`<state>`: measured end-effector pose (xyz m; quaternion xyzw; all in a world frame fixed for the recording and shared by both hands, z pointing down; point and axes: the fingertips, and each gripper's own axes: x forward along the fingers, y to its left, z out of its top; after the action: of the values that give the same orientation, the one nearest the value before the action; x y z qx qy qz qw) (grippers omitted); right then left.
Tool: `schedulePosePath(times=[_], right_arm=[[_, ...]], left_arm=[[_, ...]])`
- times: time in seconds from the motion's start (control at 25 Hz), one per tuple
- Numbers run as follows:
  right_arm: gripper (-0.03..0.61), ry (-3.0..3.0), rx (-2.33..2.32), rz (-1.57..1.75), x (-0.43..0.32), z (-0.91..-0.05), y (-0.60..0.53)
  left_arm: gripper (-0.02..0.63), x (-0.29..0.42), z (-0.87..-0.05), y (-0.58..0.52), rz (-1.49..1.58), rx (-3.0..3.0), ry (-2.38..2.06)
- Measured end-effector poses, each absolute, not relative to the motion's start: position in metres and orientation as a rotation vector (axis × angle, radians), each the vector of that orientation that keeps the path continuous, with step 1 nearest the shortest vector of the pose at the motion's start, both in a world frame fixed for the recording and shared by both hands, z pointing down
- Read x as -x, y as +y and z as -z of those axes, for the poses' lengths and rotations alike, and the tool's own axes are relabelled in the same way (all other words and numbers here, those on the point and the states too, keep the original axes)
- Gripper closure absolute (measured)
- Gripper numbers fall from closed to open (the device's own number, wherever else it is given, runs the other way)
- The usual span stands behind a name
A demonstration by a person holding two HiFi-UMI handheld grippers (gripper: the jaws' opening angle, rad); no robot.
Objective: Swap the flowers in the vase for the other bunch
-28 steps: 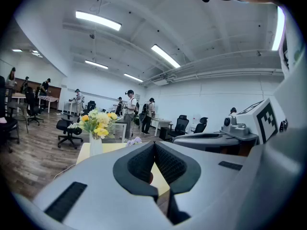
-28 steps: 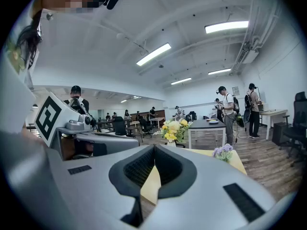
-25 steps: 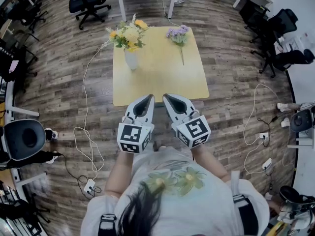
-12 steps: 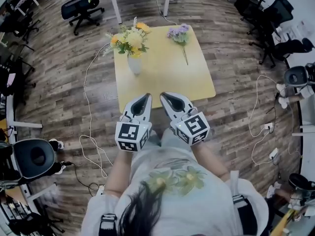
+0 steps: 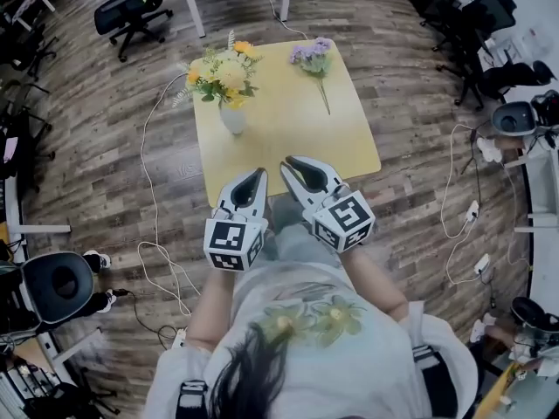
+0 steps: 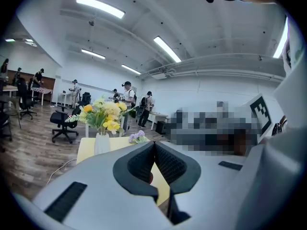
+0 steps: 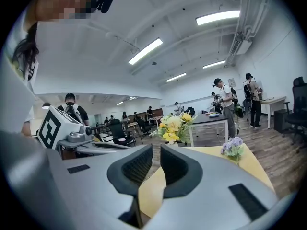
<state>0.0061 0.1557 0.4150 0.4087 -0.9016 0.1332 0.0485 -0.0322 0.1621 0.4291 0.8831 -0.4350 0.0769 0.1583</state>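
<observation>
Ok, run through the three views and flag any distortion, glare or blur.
Head view: strong fisheye bows the table edges and floorboards; light is even, shadows faint, no motion blur. Left gripper view: dark rounded corners, ceiling lights blown out, the vase small but clear. Right gripper view: same dark corners, glaring ceiling strip, purple bunch clear.

Head view looks steeply down; both gripper views share the yellow bunch (image 5: 223,72).
</observation>
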Motion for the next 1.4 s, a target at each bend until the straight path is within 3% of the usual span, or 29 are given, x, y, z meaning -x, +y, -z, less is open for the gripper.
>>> schedulePosePath(times=[0.76, 1.12, 1.4], right_arm=[[0.52, -2.775, -1.11, -0.451, 0.019, -0.419, 0.044], [0.38, -2.766, -1.065, -0.467, 0.04, -0.423, -0.003], [0.336, -2.743, -1.092, -0.461, 0.05, -0.427, -0.032]], left_arm=[[0.595, 0.063, -0.427, 0.079, -0.237, -2.433, -1.395], [0.595, 0.074, -0.429, 0.039, -0.248, -2.414, -1.421], [0.595, 0.087, -0.432, 0.019, -0.258, -2.393, -1.454]])
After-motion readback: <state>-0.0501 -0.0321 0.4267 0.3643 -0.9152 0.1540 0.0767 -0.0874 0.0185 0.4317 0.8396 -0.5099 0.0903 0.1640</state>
